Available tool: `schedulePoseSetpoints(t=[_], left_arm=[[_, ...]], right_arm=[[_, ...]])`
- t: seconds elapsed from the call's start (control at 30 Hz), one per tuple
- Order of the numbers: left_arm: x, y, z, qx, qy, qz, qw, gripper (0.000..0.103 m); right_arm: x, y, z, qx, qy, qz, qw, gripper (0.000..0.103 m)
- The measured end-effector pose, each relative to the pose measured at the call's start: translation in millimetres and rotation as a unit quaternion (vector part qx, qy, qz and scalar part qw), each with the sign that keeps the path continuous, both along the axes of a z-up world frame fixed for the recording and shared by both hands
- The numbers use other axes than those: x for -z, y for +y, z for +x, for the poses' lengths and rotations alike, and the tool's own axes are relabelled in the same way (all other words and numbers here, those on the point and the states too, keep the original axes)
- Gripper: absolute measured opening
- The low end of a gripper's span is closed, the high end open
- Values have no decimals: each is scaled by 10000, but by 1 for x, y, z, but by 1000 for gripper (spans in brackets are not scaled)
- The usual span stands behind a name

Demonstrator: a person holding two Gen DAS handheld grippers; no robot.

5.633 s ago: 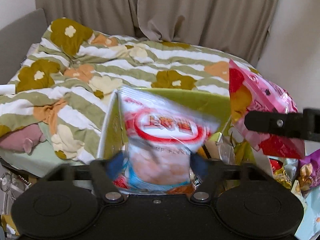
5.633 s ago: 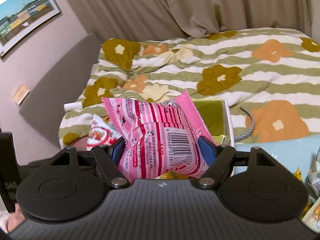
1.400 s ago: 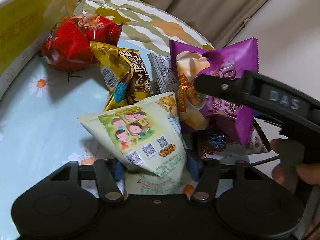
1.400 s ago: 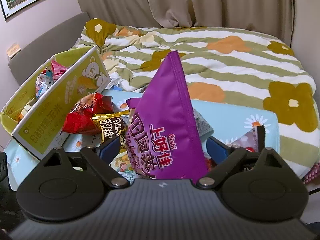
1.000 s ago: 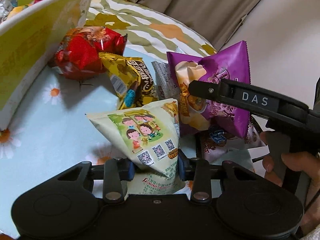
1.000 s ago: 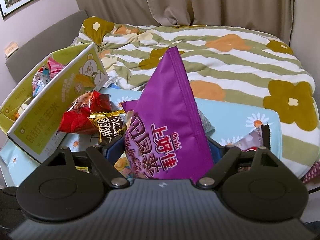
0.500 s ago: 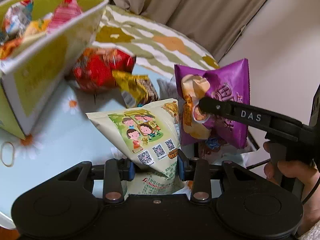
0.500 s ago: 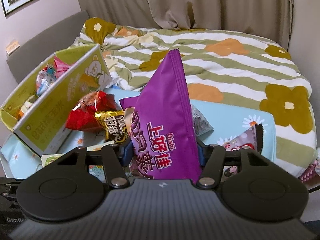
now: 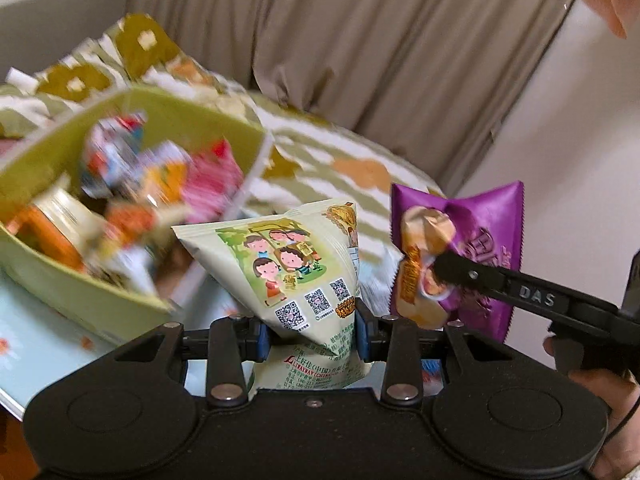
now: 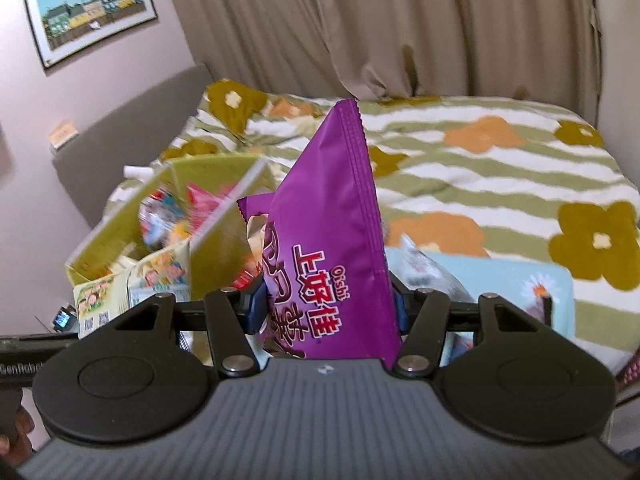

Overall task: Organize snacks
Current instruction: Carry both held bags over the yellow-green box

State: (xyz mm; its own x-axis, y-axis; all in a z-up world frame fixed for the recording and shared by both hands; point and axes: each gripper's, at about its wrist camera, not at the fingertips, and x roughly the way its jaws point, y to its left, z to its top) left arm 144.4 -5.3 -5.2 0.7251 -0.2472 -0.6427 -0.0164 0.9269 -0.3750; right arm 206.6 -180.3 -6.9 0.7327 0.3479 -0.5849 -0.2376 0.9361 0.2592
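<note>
My left gripper (image 9: 308,330) is shut on a pale green snack bag with cartoon children (image 9: 288,264) and holds it up in the air, right of the yellow-green snack box (image 9: 80,292). My right gripper (image 10: 326,306) is shut on a purple Oishi snack bag (image 10: 332,248), raised upright. The purple bag (image 9: 476,248) and the right gripper's finger (image 9: 500,280) show at the right of the left wrist view. The box (image 10: 216,248) holds several snack packs and sits left of the purple bag in the right wrist view. The green bag (image 10: 152,284) appears low left there.
A light blue daisy-print cloth (image 10: 500,280) covers the surface, with a few snack packs (image 10: 424,272) lying on it. Behind is a bed with a green striped floral duvet (image 10: 480,168), beige curtains (image 10: 360,28) and a grey headboard (image 10: 132,128).
Both grippers closed on their bags about a second ago and have lifted them off the cloth, moving up and left toward the snack box, which now looms closer.
</note>
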Motion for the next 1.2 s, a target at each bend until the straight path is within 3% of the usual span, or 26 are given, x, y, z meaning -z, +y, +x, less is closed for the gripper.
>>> schedulePoseSetpoints(t=[0.4,0.8,0.87,0.93,0.97,1.0,1.2], left_arm=[[-49,107,35,-340,-373,255,9984,42],[-31,183,101,143,107,175,9997,44],[-21,191,112,238,298,95,9992,51],[-15,197,119,271,405,91,9988,87],[-12,201,120,243,411,133,9988,94],[-10,204,122,234,406,150,9988,98],[-2,217,131,461,418,322,9975,98]], right_arm=[[-56,91,31,-200,-379,271,9987,72],[-71,191,90,-19,-325,378,9988,72],[-68,204,98,76,-254,383,9989,72],[-64,214,104,178,-159,384,9990,72],[-62,218,107,230,-108,382,9989,72],[-60,223,111,300,-57,388,9988,72],[-52,242,123,610,133,350,9974,72]])
